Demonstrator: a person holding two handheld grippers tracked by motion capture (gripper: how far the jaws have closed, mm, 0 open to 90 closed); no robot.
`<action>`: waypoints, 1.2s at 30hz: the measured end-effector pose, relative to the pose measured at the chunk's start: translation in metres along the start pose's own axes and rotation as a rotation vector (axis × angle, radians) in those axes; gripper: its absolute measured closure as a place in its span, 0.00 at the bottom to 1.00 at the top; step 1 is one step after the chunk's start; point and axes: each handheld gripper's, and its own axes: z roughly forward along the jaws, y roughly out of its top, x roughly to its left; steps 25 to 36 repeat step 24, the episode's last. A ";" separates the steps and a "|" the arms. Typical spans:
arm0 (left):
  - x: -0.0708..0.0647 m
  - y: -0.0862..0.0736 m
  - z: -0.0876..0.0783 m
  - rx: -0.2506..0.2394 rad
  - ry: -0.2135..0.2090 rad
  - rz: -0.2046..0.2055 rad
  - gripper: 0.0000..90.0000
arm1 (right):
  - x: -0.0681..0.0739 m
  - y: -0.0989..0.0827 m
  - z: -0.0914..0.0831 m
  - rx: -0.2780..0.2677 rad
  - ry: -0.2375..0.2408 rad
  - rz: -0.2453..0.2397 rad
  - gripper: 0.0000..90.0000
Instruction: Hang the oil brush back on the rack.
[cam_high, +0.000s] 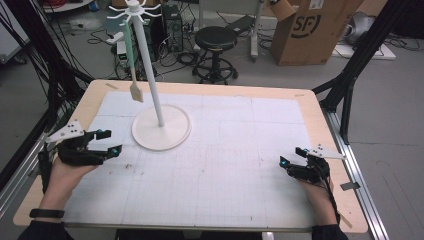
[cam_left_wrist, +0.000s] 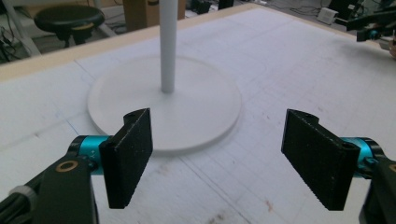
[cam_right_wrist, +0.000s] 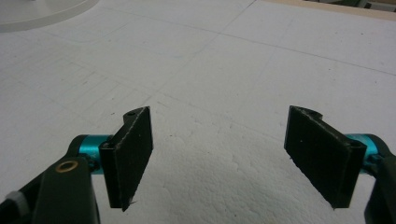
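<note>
A white stand (cam_high: 161, 125) is set on the bench (cam_high: 310, 107), left of the middle and toward the far side. It is made of a round flat base and a thin upright pole topped by a ring of short hooks. A spatula (cam_high: 134, 75) with a pale green handle and a cream blade is hung from one hook on the left side of the stand, with its blade pointing down and held clear of the bench surface.

The left hand-held gripper (cam_high: 109, 142) is held low at the near left of the bench, just beside the base of the stand, with its tips pointed toward it. Its jaws are spread wide and nothing is held between them. In the left gripper view the round base (cam_left_wrist: 187, 116) and the lower part of the pole are seen just beyond the two black pads (cam_left_wrist: 128, 154), and the base is not touched by them.

The right hand-held gripper (cam_high: 291, 156) is held low at the near right of the bench, well apart from the stand. Its jaws are likewise spread wide with nothing between them; in the right gripper view bare white bench surface is seen between its pads (cam_right_wrist: 133, 154).

A black stool (cam_high: 215, 42) and a cardboard box (cam_high: 312, 27) are placed on the floor beyond the far edge of the bench.
</note>
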 end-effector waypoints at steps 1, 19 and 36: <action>-0.001 -0.005 0.002 0.001 0.000 -0.002 0.27 | 0.000 0.000 0.000 0.002 0.001 0.000 0.26; -0.006 -0.044 0.018 0.093 0.051 -0.027 0.25 | 0.000 -0.002 0.004 0.025 0.007 -0.001 0.26; -0.002 -0.047 0.024 0.125 0.125 -0.066 0.23 | 0.000 -0.002 0.005 0.029 0.008 0.005 0.25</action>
